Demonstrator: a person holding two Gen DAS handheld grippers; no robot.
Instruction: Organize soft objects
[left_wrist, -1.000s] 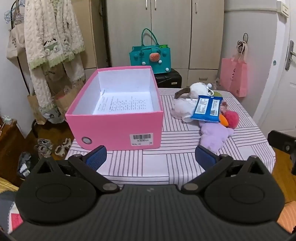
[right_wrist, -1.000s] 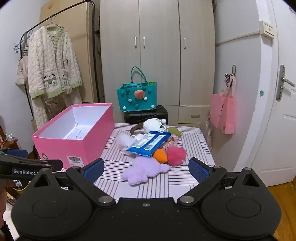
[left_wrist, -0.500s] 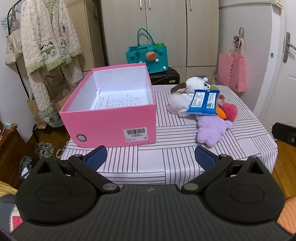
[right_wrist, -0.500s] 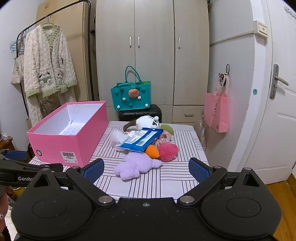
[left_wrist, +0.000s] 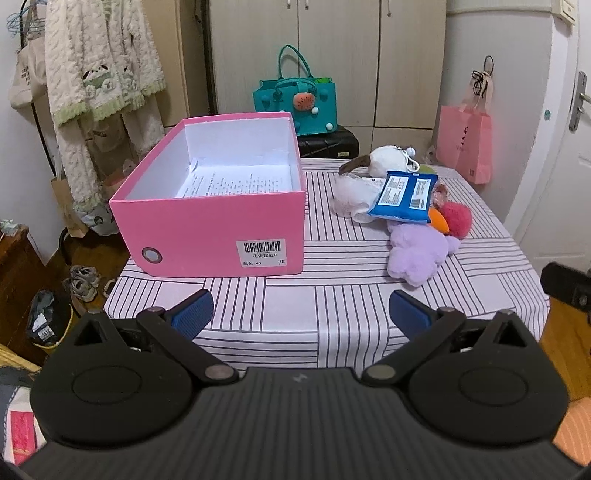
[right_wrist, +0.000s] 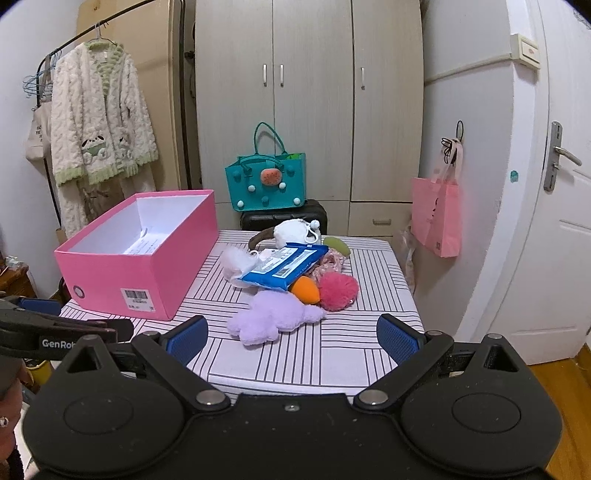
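While both tools hang short of the desk's (left_wrist: 332, 295) near edge, the left tool (left_wrist: 301, 308) and right tool (right_wrist: 291, 334) are spread wide and hold nothing. Since a second ago both have drawn back, so the pink box (left_wrist: 218, 229) looks farther off. To the right of the box lies the heap of soft things: nearest, a lilac plush (right_wrist: 271, 319), then an orange piece (right_wrist: 304, 290) and a red pompom (right_wrist: 338, 291) touching it. A blue packet (right_wrist: 284, 267) lies over them, hiding much of a white fluffy piece (right_wrist: 238, 260) and a floral scrap beneath. Farthest sits a white plush (right_wrist: 293, 232) with a brown part, beside a green bit, half hidden. Inside the box only a printed sheet (left_wrist: 236, 181) shows. Beyond the box stands a teal bag (left_wrist: 295, 101).
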